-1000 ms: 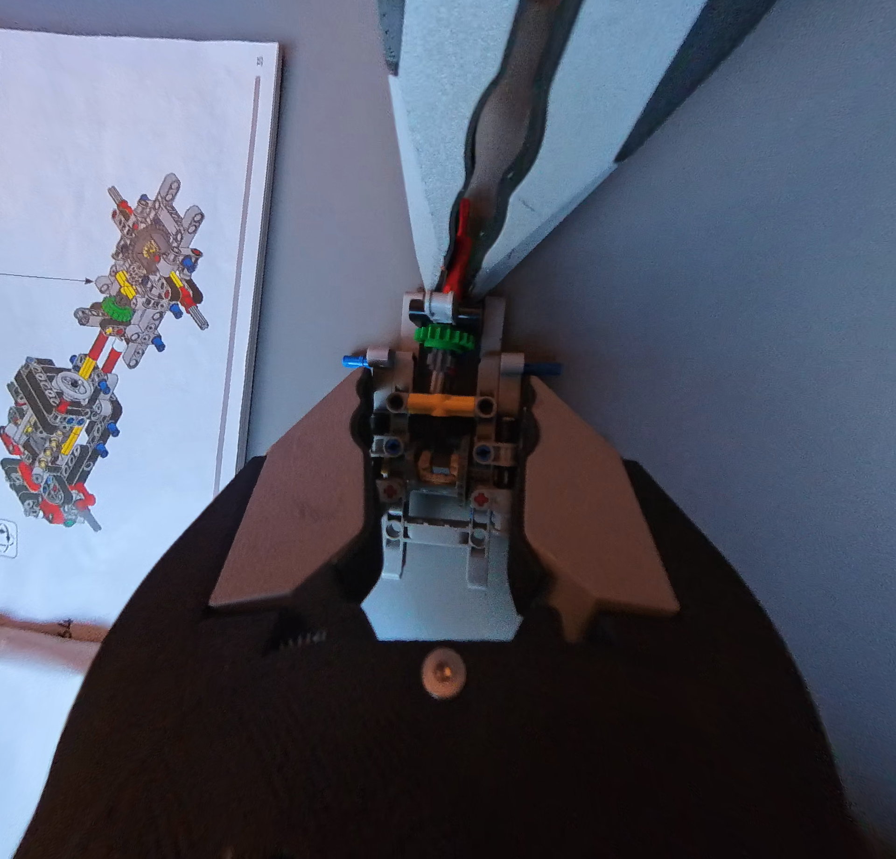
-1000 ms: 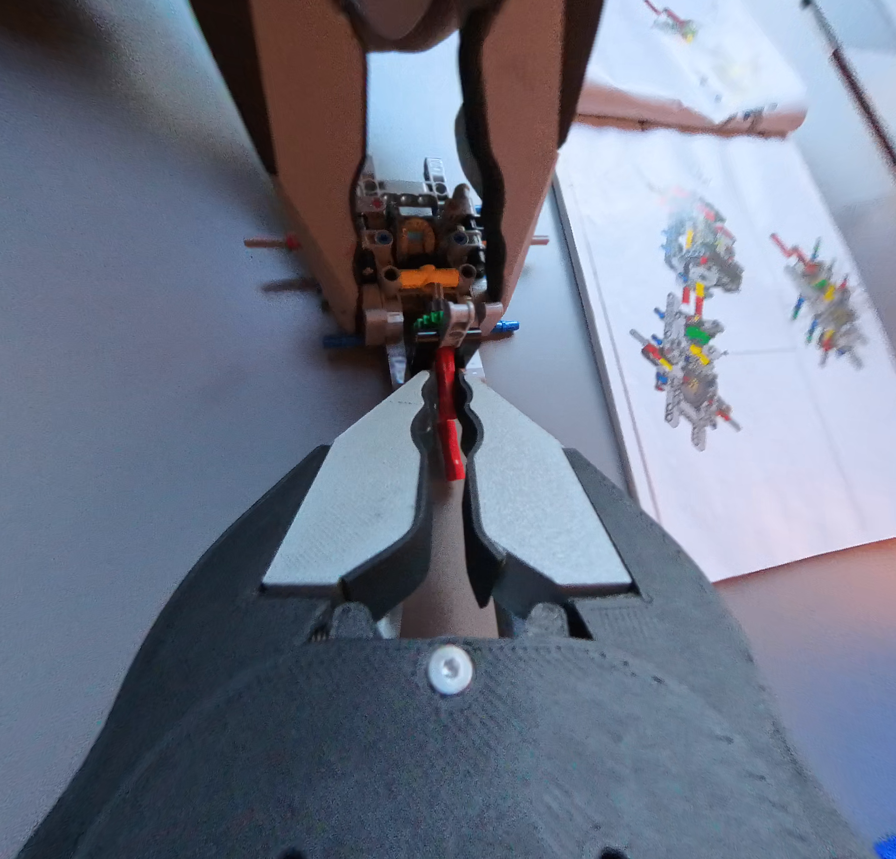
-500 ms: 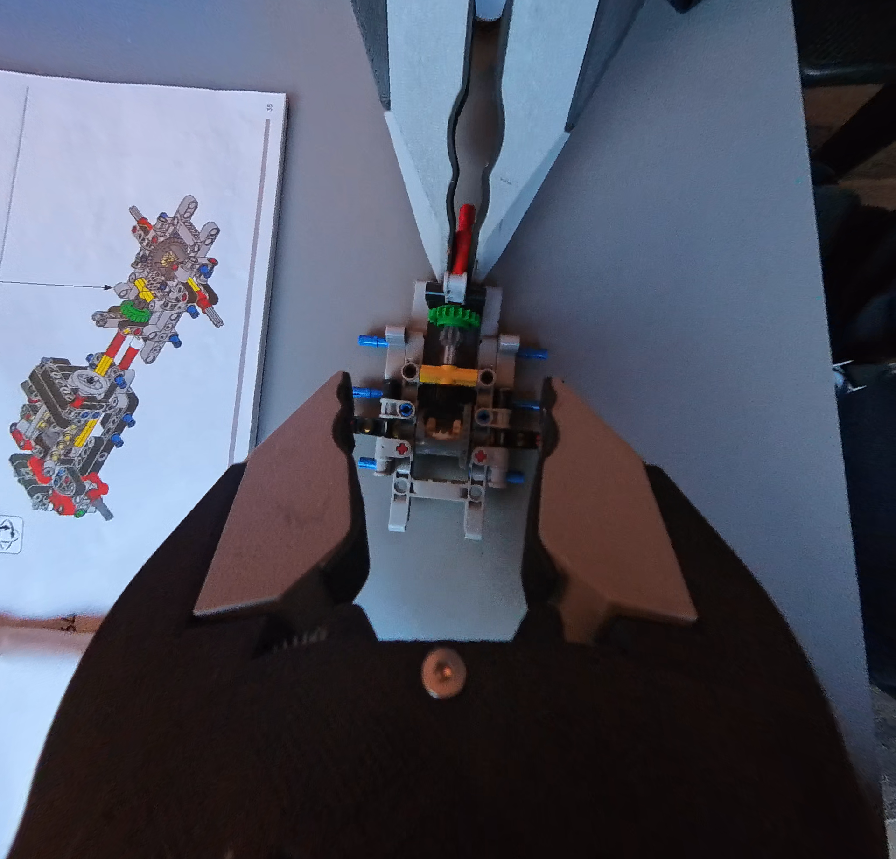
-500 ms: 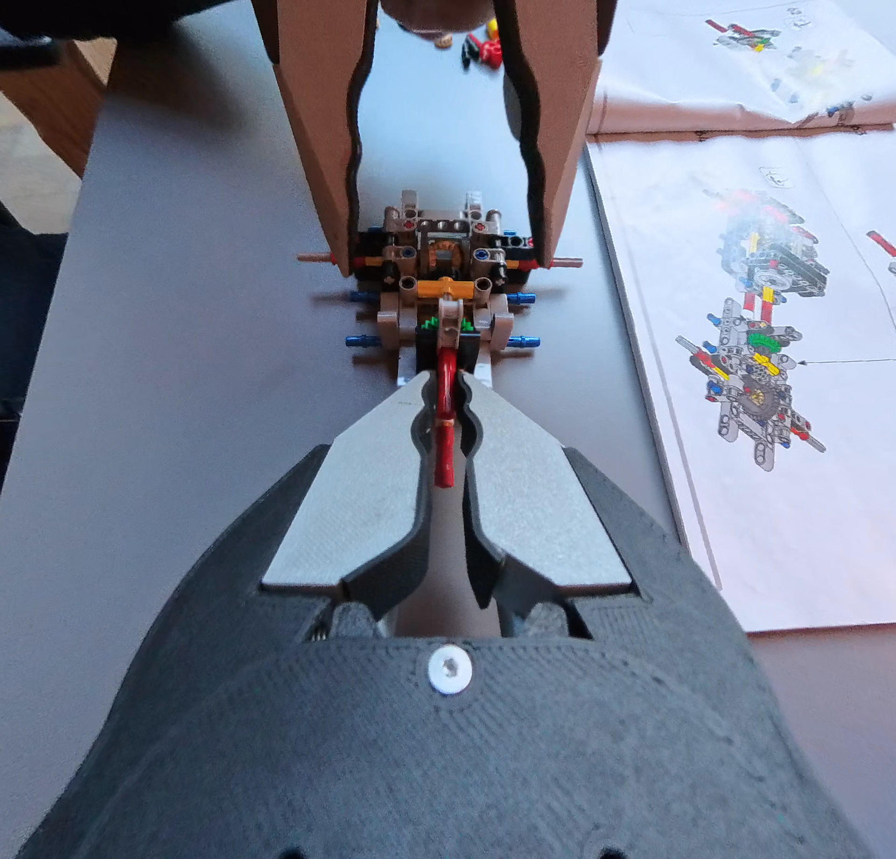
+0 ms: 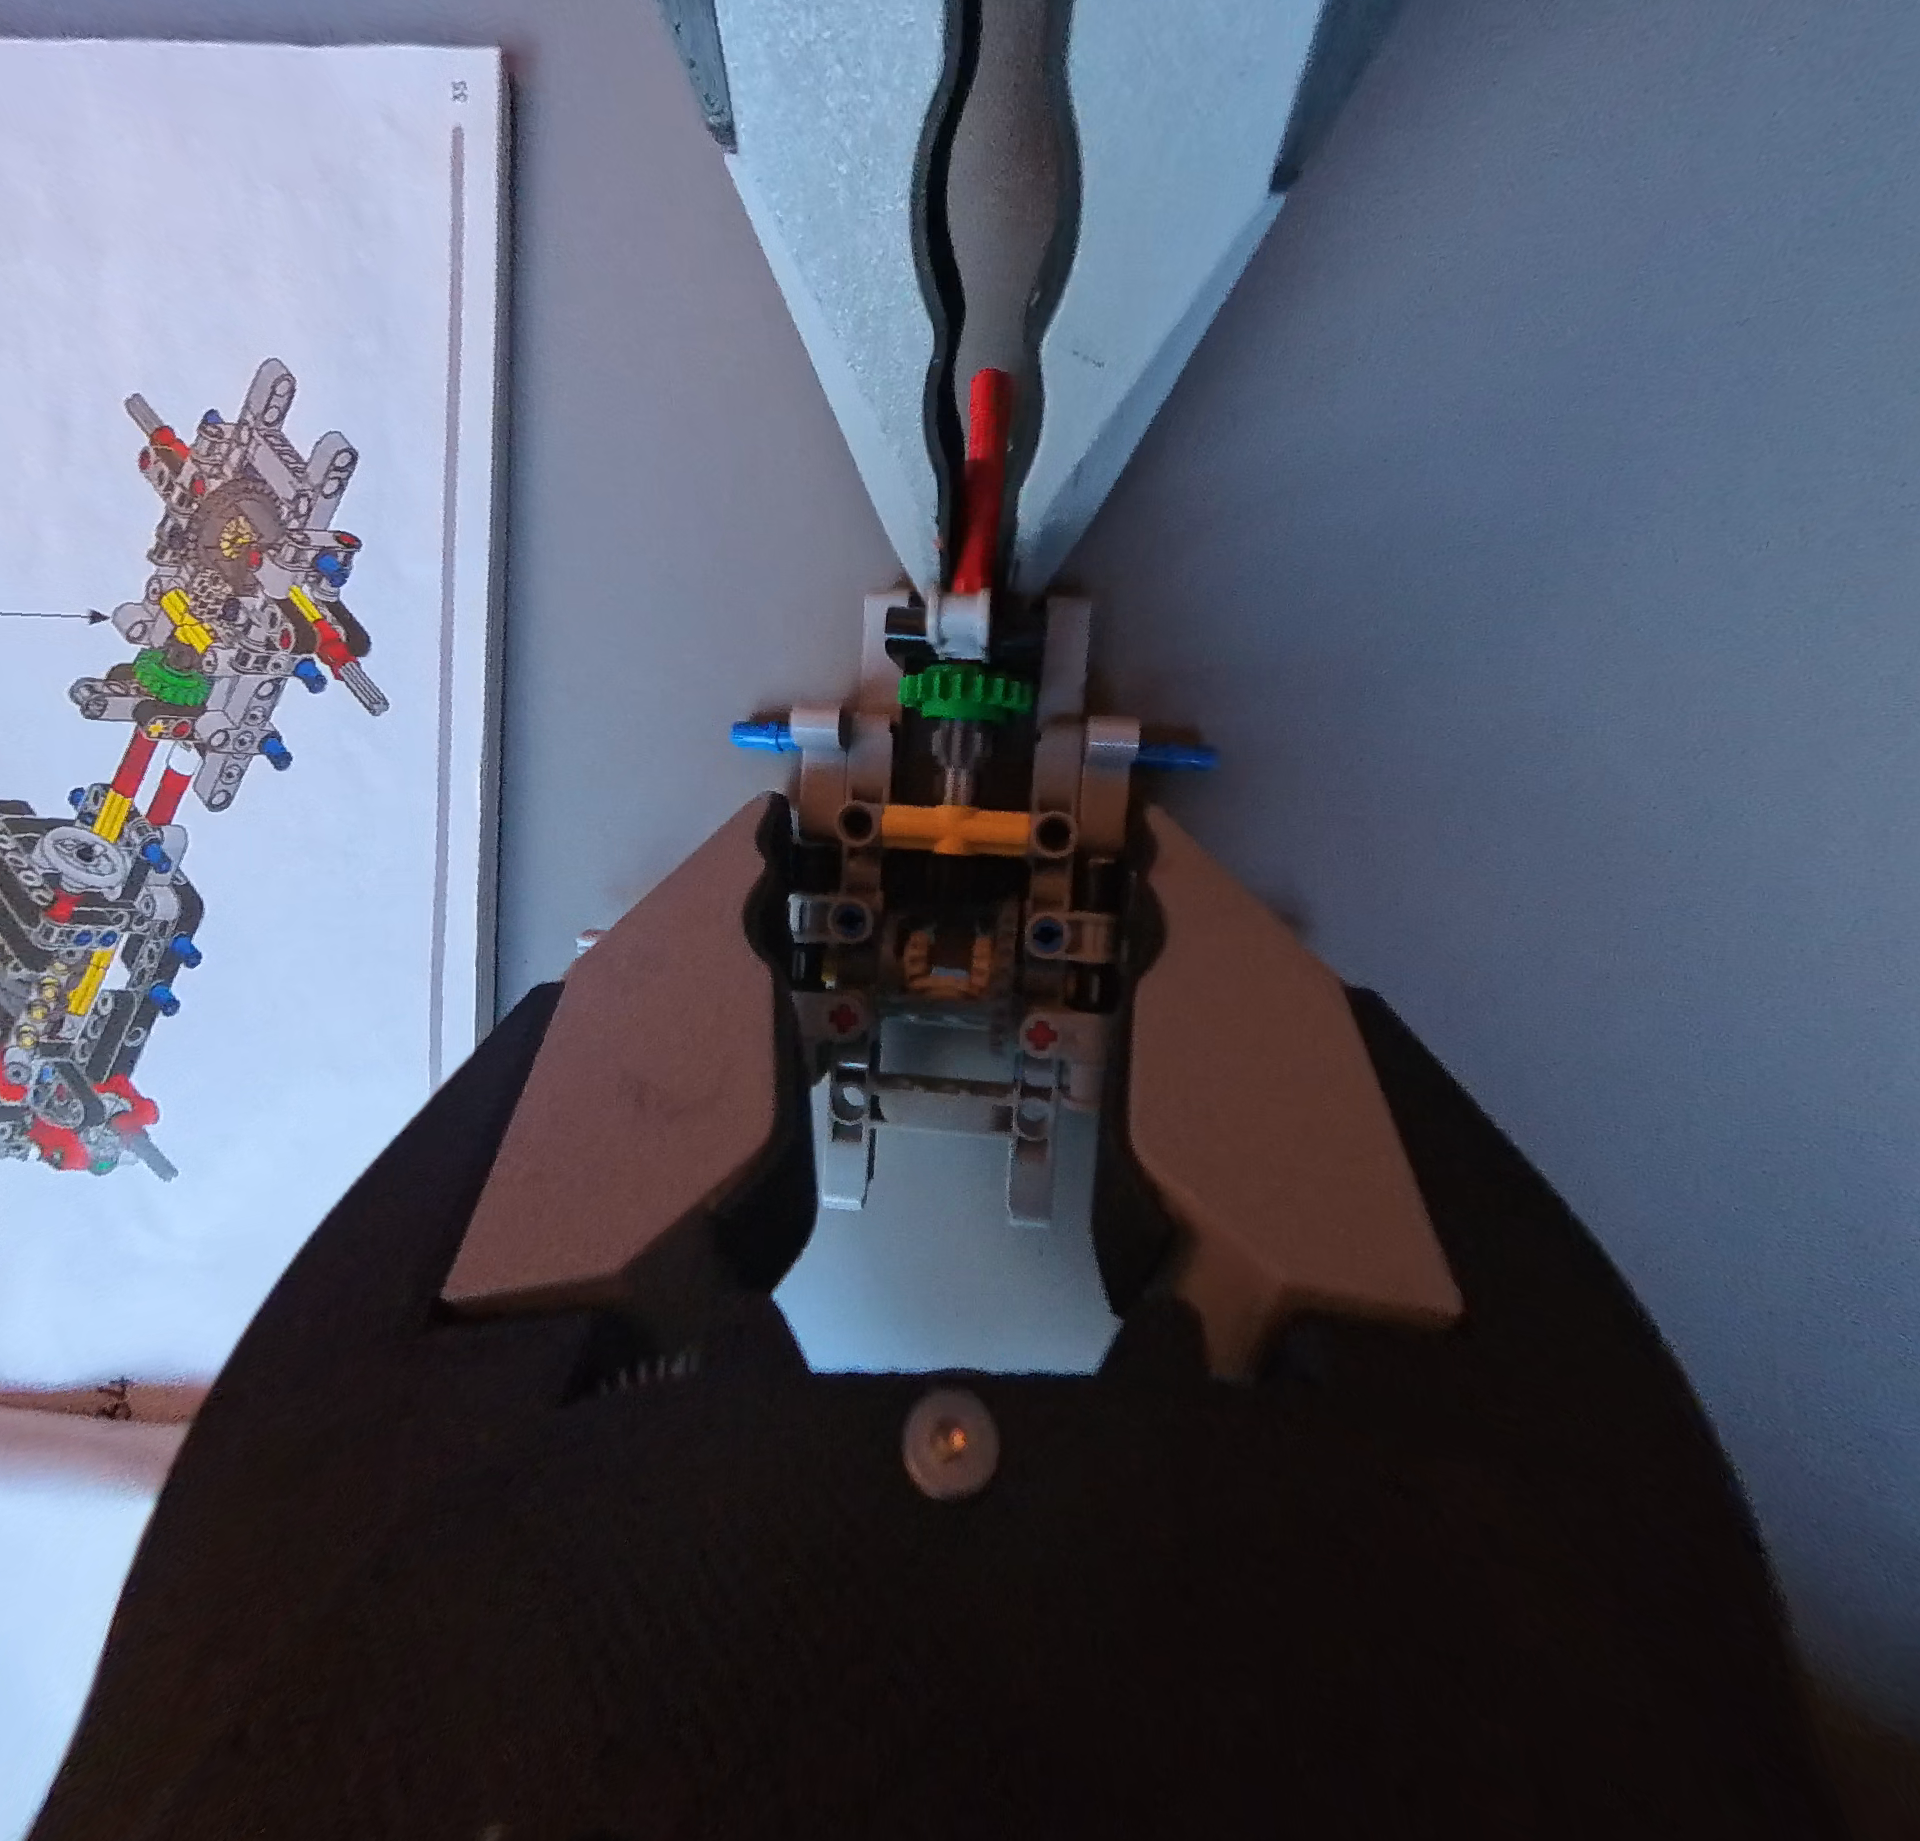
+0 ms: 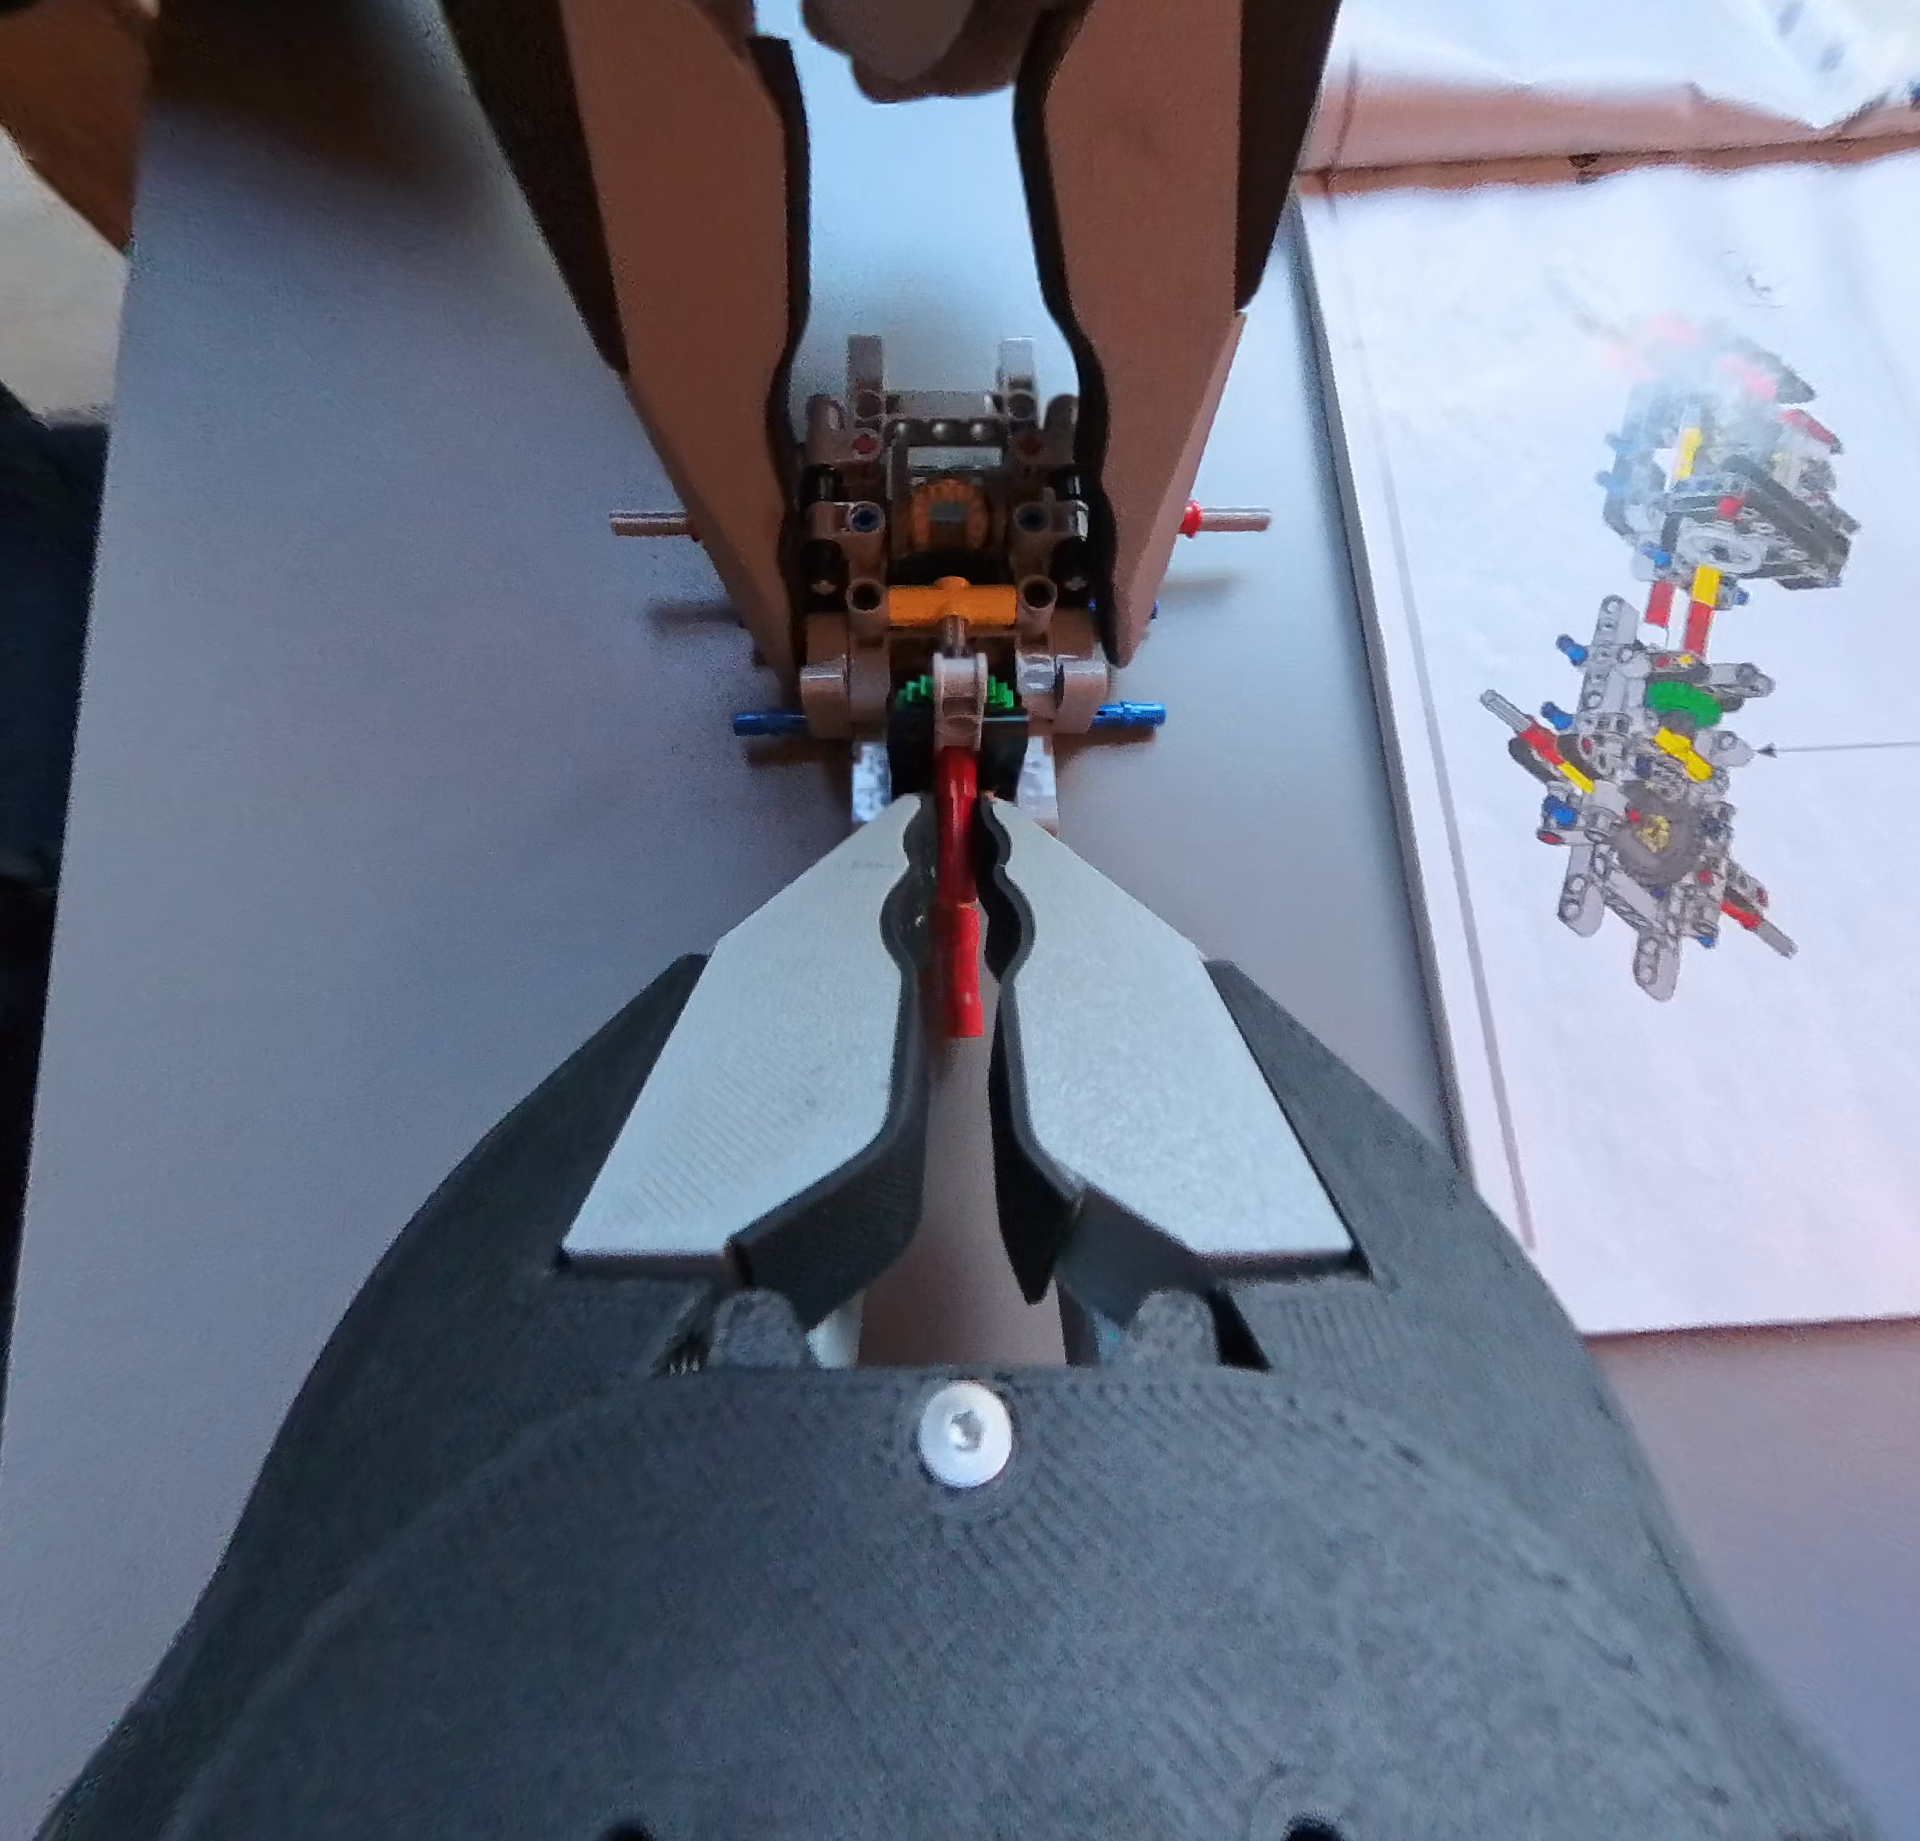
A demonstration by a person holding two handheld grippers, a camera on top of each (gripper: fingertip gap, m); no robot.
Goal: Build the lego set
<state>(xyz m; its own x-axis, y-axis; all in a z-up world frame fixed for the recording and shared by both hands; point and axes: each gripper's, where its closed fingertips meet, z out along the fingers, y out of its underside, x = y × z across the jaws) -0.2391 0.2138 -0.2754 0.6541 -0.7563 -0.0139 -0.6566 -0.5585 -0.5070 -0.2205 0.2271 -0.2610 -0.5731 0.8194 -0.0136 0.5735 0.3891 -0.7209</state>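
Left hand-held gripper point(image 5: 956, 918): its brown fingers point(image 5: 644, 1053) are clamped on both flanks of the grey brick-built assembly point(image 5: 956, 960), the dark pads pressed against its sides. That hold looks meant to steady the model on the desk point(image 5: 1558, 648) while the other end is worked.

Right hand-held gripper point(image 6: 951, 856): its grey fingers point(image 6: 800, 1043) are closed tight on a red axle point(image 6: 956, 918), which runs along the slot between the wavy pads. The axle's far end sits in a small grey connector point(image 6: 958, 695) at the model's near end, so the grip lines it up with the model's long axis.

Assembly: it rests flat on the grey desk, between the two hand-held grippers, which face each other. A green gear point(image 5: 961, 692) sits just behind the connector, an orange cross-piece point(image 5: 956, 827) spans the frame, and blue pins point(image 5: 764, 733) stick out sideways.

Instruction booklet point(image 5: 260, 648): it lies open beside the model, toward the desk's edge, and shows coloured drawings of a similar build.

Containers: none visible in either view; an orange part point(image 6: 948, 518) is cradled inside the model's own frame.
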